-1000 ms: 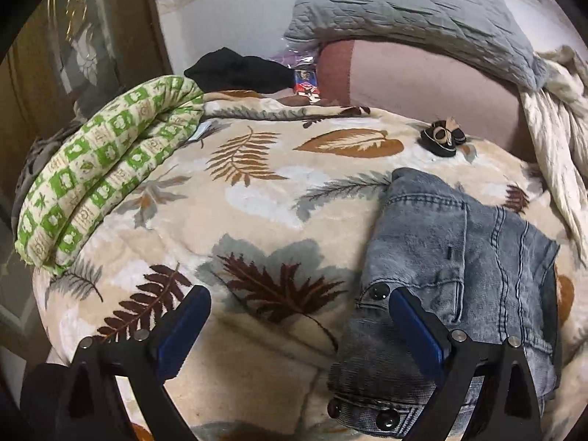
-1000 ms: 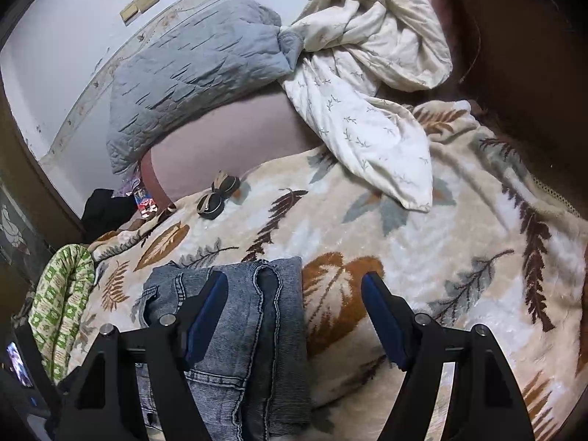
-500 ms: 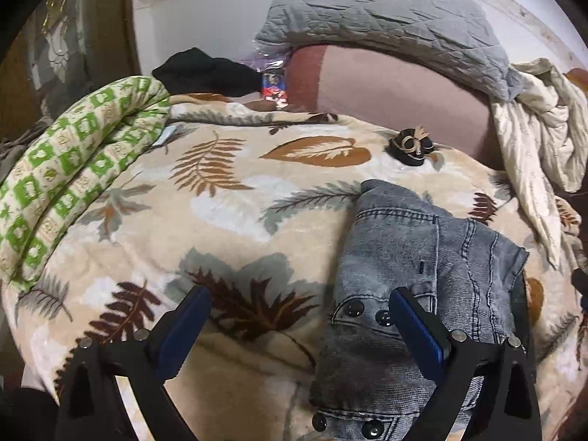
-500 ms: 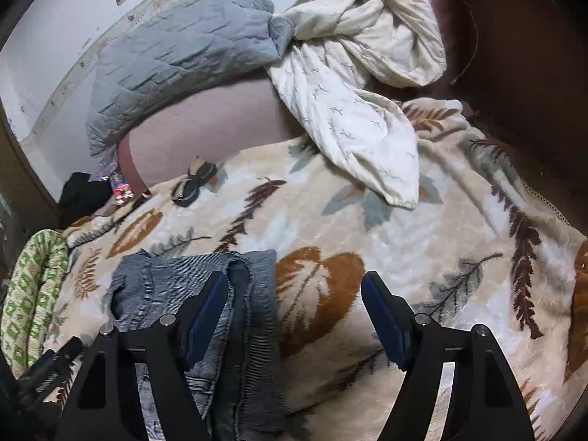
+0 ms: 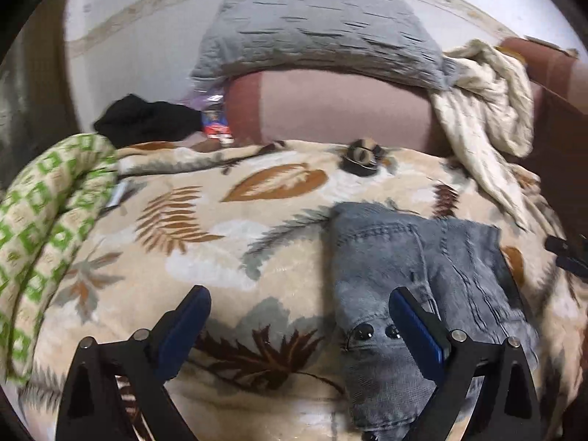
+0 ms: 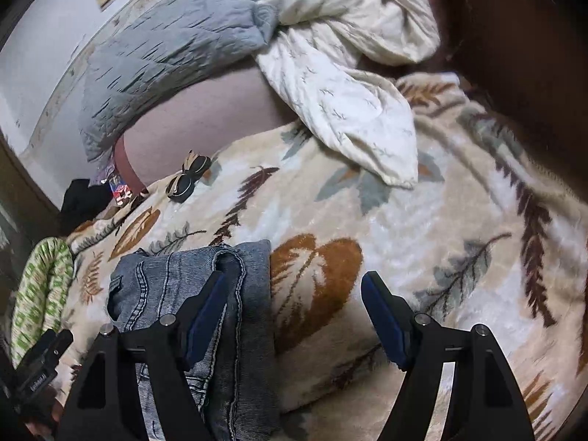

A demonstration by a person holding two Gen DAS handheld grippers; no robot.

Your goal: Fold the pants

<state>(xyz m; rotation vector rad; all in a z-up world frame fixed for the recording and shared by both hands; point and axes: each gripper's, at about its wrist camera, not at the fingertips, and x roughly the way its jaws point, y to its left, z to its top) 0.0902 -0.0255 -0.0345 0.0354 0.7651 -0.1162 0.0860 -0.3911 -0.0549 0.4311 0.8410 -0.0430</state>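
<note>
Left tongs [image 5: 299, 318]: jaws spread wide, nothing gripped. They hang above the bed, with the right-hand finger over the studded waistband end of the denim pants [image 5: 422, 268] and the other finger over bare blanket.

Right tongs [image 6: 292, 303]: jaws equally wide, nothing gripped. The left-hand finger sits over the pants' stitched edge; the other finger is over the leaf-print blanket [image 6: 422, 228].

Pants location: on the blanket, between and below the two tongs, toward the near edge of the bed. The garment lies as a compact, layered bundle, with several denim edges stacked along its right side.

Task status (judgement): the folding appears essentially complete. The bundle is narrow and multi-layered, and neither tongs has contact that can be confirmed. The layers are slightly uneven and the surface is rumpled, so a final smoothing or squaring may remain.

Surroundings: a small black-and-tan item [image 5: 362, 154] lies beyond the pants. A green-patterned rolled blanket [image 5: 47, 220] occupies the left side. A grey quilted pillow [image 5: 316, 29] and a cream sheet [image 6: 341, 84] lie at the head.
</note>
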